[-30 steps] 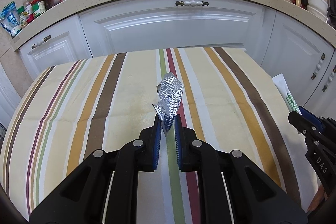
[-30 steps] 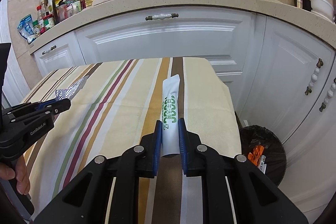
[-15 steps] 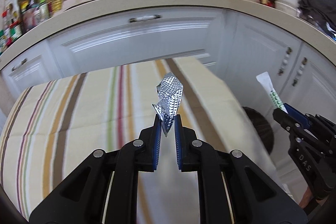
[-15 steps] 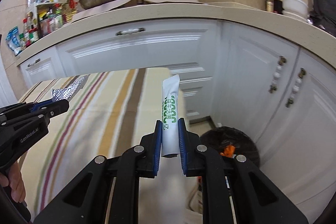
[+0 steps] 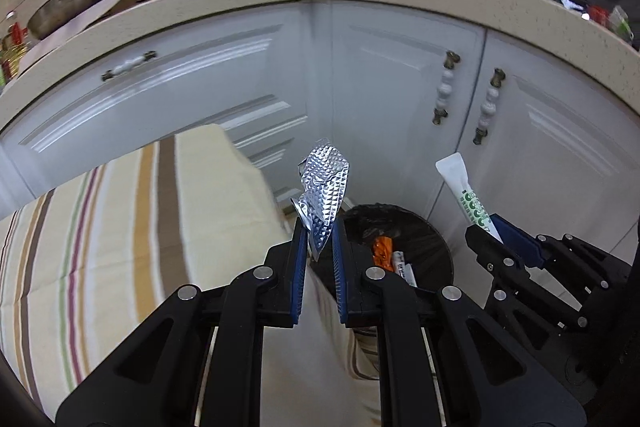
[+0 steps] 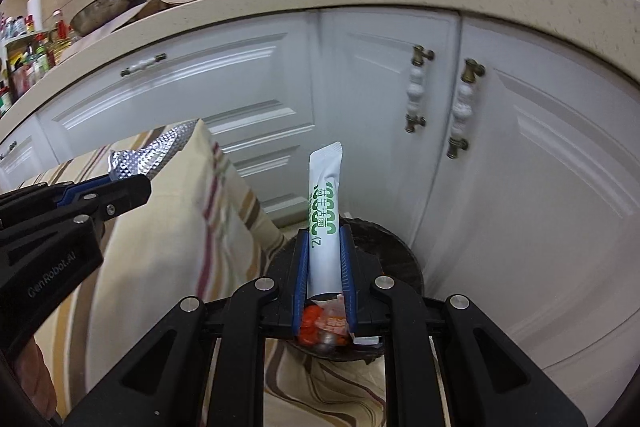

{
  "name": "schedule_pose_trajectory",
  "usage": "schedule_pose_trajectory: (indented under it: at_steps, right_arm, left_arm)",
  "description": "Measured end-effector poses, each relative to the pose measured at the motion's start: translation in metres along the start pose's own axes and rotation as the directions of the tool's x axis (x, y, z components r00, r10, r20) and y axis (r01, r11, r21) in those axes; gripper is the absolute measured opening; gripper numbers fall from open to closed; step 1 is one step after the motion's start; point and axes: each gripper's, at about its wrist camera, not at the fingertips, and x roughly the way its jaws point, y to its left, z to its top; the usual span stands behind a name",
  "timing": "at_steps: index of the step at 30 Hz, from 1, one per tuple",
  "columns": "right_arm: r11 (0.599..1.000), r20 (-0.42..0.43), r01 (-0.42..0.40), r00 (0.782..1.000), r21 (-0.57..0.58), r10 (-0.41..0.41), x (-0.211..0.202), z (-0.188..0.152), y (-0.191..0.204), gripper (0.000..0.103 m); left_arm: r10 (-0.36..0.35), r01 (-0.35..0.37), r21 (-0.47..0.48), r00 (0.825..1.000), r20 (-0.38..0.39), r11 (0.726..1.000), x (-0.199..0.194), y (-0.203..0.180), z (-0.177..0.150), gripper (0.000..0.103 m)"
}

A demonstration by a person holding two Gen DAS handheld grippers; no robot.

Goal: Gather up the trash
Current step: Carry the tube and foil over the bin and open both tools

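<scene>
The left gripper is clamped on a crumpled piece of silver foil, which stands up and away from the fingertips, its long axis roughly in line with the fingers and leaning a little to the right. The right gripper is closed on a white sachet with green print; the sachet runs straight out along the fingers, its sealed end pointing up toward the white cabinet doors. There are two pieces of trash in hand, one per gripper. Both are held in the air past the edge of the striped tablecloth, the sachet right above a black-lined bin on the floor, the foil just beside its rim. Inside the bin lie an orange wrapper and some pale scraps, partly hidden behind the gripper fingers and too blurred to count. The sachet's lower end is hidden between the pads.
</scene>
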Motion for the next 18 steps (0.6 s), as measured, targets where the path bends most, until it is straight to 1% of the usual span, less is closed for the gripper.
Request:
schedule_pose_trajectory:
  at_steps: [4,5,7,8,9,10,12,15,18]
  right_arm:
    - [1.000,-0.003,0.015,1.000,0.022,-0.015,0.013,-0.002,-0.018,0.017]
    - [0.999,0.002,0.021,1.000,0.029,-0.021,0.017,-0.001,-0.022,0.018]
    - [0.999,0.006,0.031,0.999,0.038,-0.031,0.024,-0.001,-0.028,0.029]
    - [0.998,0.005,0.035,0.999,0.042,-0.036,0.027,-0.001,-0.030,0.037]
    - [0.998,0.008,0.039,0.999,0.047,-0.039,0.029,-0.001,-0.033,0.039]
    - [0.998,0.005,0.040,0.999,0.053,-0.040,0.032,-0.001,-0.035,0.039]
    - [0.997,0.002,0.042,0.999,0.057,-0.042,0.034,0.001,-0.038,0.039]
    - [0.997,0.003,0.048,0.999,0.057,-0.048,0.029,-0.001,-0.039,0.040]
    - [0.996,0.008,0.060,0.998,0.060,-0.060,0.020,-0.002,-0.040,0.043]
  left_arm:
    - [-0.004,0.005,0.016,0.999,-0.039,1.000,0.024,-0.017,0.003,0.013]
    - [-0.008,0.009,0.022,0.999,-0.049,1.000,0.029,-0.020,0.004,0.013]
    - [-0.005,0.007,0.032,0.998,-0.069,0.999,0.039,-0.027,0.005,0.014]
    - [0.000,0.003,0.032,0.998,-0.069,0.999,0.041,-0.029,0.006,0.014]
    - [0.003,-0.001,0.034,0.997,-0.071,0.999,0.043,-0.031,0.006,0.017]
    - [0.003,-0.001,0.034,0.997,-0.073,0.999,0.044,-0.031,0.006,0.024]
    - [0.009,-0.007,0.035,0.997,-0.070,0.999,0.046,-0.033,0.007,0.035]
    - [0.008,-0.006,0.038,0.998,-0.070,0.999,0.046,-0.033,0.006,0.036]
    - [0.008,-0.006,0.041,0.998,-0.061,0.999,0.040,-0.032,0.005,0.043]
